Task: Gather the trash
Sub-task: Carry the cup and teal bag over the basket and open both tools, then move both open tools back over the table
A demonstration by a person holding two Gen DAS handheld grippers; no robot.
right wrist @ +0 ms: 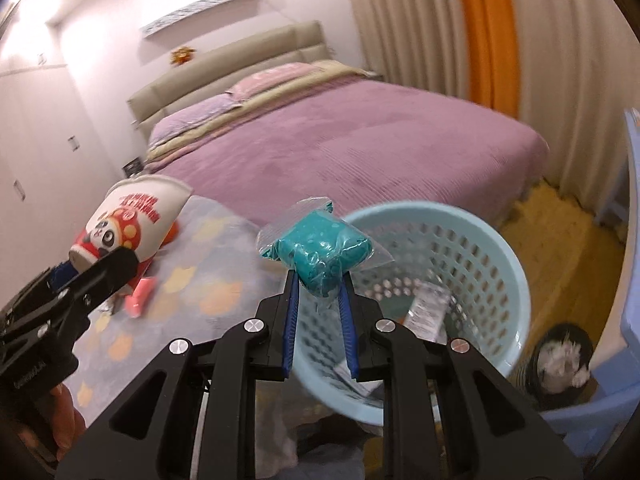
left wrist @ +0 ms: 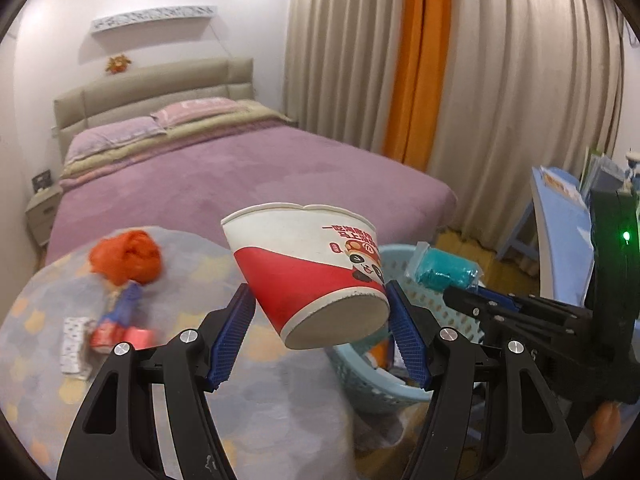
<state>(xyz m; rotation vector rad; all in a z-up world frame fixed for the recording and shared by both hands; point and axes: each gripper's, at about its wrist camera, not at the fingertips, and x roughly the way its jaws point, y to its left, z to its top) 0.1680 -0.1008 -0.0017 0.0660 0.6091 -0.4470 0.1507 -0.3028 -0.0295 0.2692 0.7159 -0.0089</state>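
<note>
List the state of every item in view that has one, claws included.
Left claw: shut on paper cup.
Paper cup: held tilted, clear of the table, rim dented.
Right claw: shut on teal bag.
Teal bag: held in the air at the basket's near edge.
Basket: upright, some trash already inside.
Orange plastic bag: crumpled, lying on the table.
Curtains: drawn shut.

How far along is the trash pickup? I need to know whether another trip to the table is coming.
Done: some wrappers already lie in the blue basket. In hand: the left gripper holds a paper cup, and the right gripper a teal packet, both near the basket. Left: an orange bag and small packages remain on the table, so another trip seems likely.
</note>
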